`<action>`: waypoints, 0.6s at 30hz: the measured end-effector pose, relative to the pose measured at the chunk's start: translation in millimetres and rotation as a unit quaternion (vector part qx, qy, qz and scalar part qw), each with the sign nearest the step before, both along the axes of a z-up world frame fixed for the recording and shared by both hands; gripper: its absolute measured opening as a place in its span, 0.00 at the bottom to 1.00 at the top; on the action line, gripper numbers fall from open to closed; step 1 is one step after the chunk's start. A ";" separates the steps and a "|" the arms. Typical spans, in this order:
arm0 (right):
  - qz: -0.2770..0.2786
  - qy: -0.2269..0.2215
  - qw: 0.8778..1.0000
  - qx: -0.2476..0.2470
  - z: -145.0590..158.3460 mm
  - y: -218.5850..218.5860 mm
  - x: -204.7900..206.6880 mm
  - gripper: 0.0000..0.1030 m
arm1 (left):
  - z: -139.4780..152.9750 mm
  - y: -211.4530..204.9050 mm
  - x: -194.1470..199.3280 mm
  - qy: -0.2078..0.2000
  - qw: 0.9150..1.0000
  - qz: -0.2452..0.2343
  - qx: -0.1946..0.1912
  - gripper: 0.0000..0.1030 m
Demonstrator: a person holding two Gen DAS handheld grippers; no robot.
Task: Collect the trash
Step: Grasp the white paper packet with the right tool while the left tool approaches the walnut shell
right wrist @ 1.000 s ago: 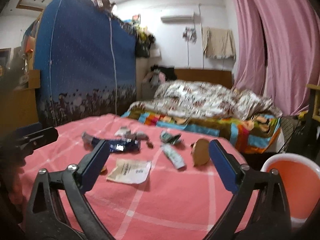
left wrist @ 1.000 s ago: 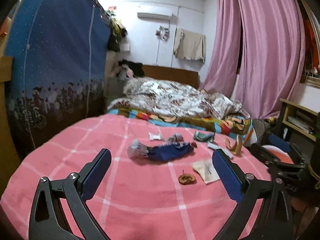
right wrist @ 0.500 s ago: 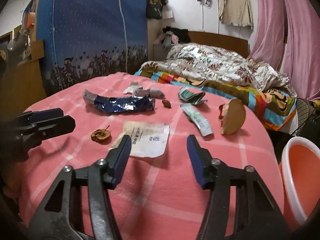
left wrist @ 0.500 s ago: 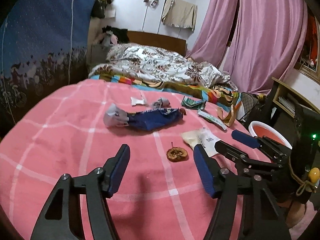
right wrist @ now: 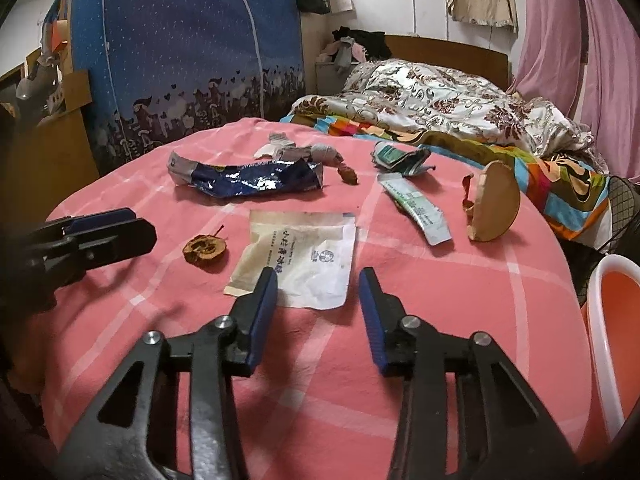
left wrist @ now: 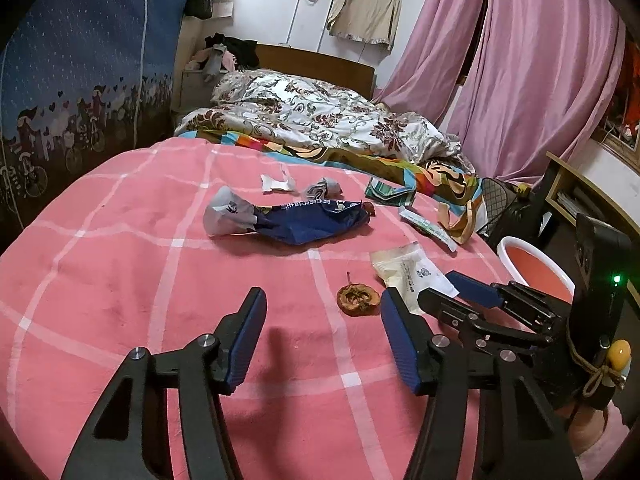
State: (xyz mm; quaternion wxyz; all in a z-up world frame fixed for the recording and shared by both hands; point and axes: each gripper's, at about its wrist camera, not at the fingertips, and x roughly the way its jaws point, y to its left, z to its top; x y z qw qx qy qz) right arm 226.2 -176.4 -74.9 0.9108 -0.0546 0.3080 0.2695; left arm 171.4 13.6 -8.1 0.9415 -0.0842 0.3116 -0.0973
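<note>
Trash lies on a pink checked blanket [left wrist: 120,280]. A blue foil wrapper [left wrist: 308,222] lies in the middle, a brown dried fruit husk [left wrist: 357,300] and a white paper packet [right wrist: 304,260] nearer me. My left gripper [left wrist: 322,320] is open, low over the blanket just left of the husk. My right gripper [right wrist: 318,286] is open, its fingertips at the near edge of the white packet. It also shows in the left wrist view [left wrist: 476,292]. A long sachet [right wrist: 416,208], a tan peel [right wrist: 494,208], a green wrapper [right wrist: 400,158] and white scraps [right wrist: 280,146] lie farther back.
An orange bin with a white rim [right wrist: 612,320] stands off the bed's right edge. A floral duvet [left wrist: 320,120] is heaped at the bed's far end. A blue fabric wardrobe [right wrist: 180,60] stands at the left, pink curtains [left wrist: 540,60] at the right.
Both grippers have dropped and moved forward toward the trash, and their jaws have narrowed. The right one has come up to the white packet, the left one beside the husk.
</note>
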 end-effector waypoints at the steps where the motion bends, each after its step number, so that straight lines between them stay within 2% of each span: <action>1: 0.001 0.000 1.000 0.000 -0.4 1.1 -0.6 0.16 | -0.1 0.3 0.7 0.003 1.000 0.000 0.000 0.49; 4: -0.002 -0.004 1.000 -0.005 0.0 1.2 -2.7 0.07 | -1.0 0.4 2.8 0.011 1.000 -0.002 -0.002 0.46; 5: -0.008 -0.006 1.000 -0.006 0.3 -0.3 -2.7 0.00 | -1.4 1.6 3.3 0.013 1.000 -0.002 -0.003 0.44; 9: -0.014 0.000 1.000 0.008 1.3 -7.0 -0.6 0.00 | -1.6 2.9 4.4 0.019 1.000 -0.006 -0.006 0.43; 18: -0.019 -0.018 1.000 0.014 8.7 -10.5 -5.7 0.00 | -4.9 -8.9 17.0 0.051 0.998 -0.034 0.008 0.43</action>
